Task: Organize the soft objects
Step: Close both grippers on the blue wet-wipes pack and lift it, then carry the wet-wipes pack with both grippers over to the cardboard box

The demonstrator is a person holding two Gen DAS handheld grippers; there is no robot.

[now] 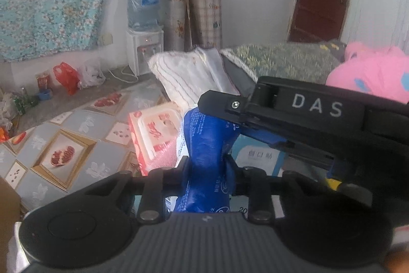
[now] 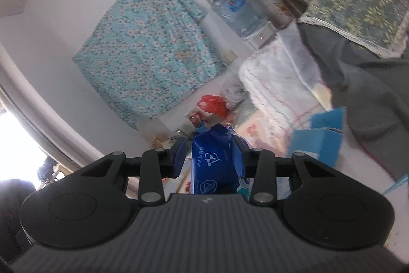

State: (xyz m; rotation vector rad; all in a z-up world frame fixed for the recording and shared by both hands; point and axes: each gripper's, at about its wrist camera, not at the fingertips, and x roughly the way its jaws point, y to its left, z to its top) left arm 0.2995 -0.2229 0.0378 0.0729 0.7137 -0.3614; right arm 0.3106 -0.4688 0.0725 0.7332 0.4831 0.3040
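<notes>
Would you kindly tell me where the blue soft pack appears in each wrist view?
Left wrist: blue pack, lower centre, squeezed in the left gripper.
Right wrist: blue pack, lower centre, in the right gripper.
Shared landmark: water bottle.

Blue pack [image 1: 207,145] — lower end hidden behind left claw [image 1: 208,170].

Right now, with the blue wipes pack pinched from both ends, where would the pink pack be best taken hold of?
Judging from the left wrist view, grip the pink pack across its raised upper edge, coming from above. It leans tilted against the blue wipes pack, so that thin edge stands free; its broad face looks too wide for a claw. Both claws are occupied.
</notes>
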